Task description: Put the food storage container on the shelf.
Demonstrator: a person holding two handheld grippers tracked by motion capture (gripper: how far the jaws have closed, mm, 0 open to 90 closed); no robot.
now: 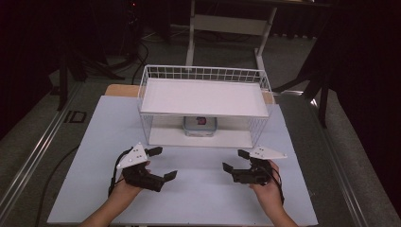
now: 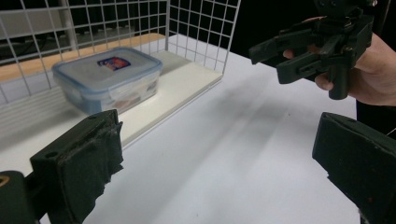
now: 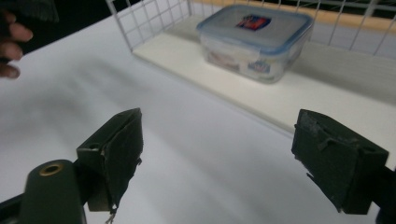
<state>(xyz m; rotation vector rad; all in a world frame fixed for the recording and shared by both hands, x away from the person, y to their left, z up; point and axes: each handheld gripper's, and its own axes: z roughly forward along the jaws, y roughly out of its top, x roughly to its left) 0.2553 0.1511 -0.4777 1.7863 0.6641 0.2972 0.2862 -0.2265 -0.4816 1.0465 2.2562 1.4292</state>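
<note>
A clear plastic container with a blue-rimmed lid and a small label stands on the bottom shelf of a white wire rack. In the left gripper view the container is ahead and to the left; in the right gripper view the container is ahead and to the right. My left gripper is open over the white tabletop in front of the rack's left end, nothing between its jaws. My right gripper is open in front of the rack's right end, also empty. Both stand apart from the container.
The rack's upper shelf is a bare white board with a wire rim. The white tabletop stretches in front of the rack. Beyond the table stand a pale frame and dark stands on a grey floor.
</note>
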